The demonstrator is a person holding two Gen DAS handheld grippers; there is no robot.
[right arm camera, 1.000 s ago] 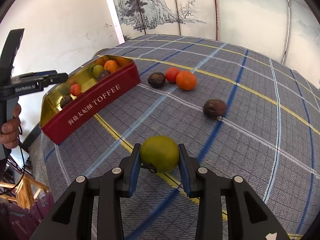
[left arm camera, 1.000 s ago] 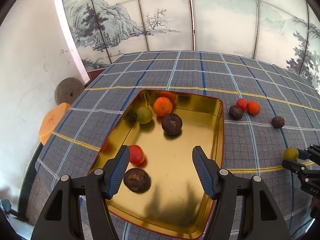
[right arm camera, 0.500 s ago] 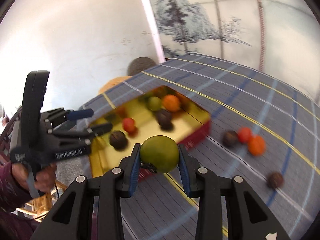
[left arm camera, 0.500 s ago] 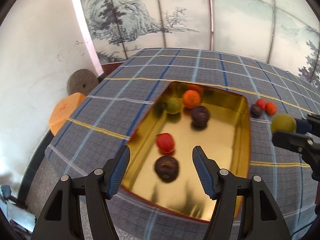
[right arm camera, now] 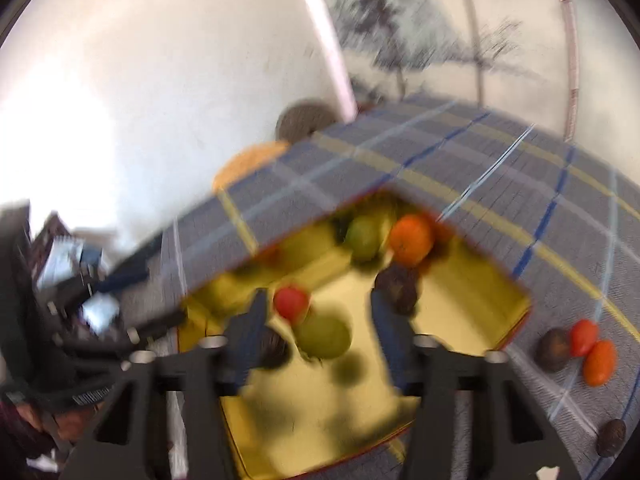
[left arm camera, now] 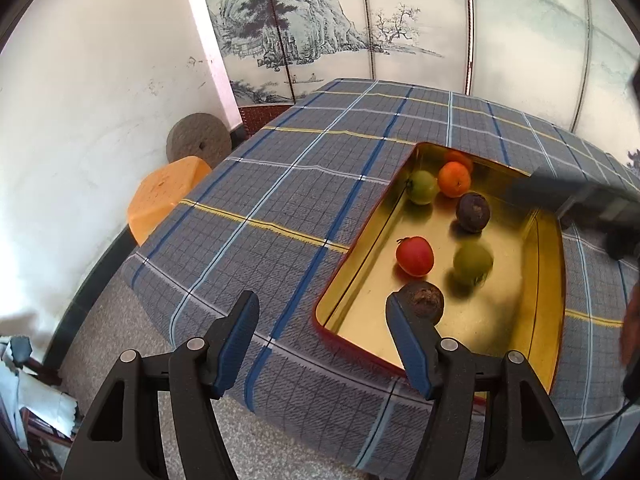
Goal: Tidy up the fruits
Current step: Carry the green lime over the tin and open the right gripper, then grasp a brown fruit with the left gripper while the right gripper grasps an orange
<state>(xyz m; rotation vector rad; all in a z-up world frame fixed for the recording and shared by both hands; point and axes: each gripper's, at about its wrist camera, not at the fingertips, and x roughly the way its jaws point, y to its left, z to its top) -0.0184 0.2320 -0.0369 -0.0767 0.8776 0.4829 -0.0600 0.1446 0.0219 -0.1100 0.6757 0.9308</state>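
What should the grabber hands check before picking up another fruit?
1. Green fruit dropped inside the gold tin: ok.
2. Right gripper open and empty: ok.
3. Left gripper open and empty: ok.
4. Green fruit stopped rolling: cannot tell, it looks blurred.
5. Fruits waiting on the tablecloth, like the orange one: ok, four seen.
6. Room left in the tin: ok.

White plaster wall point(left arm camera: 100, 80), ink-landscape folding screen point(left arm camera: 360, 28), orange stool point(left arm camera: 164, 196), round millstone point(left arm camera: 199, 143), plaid-clothed table point(left arm camera: 280, 200).
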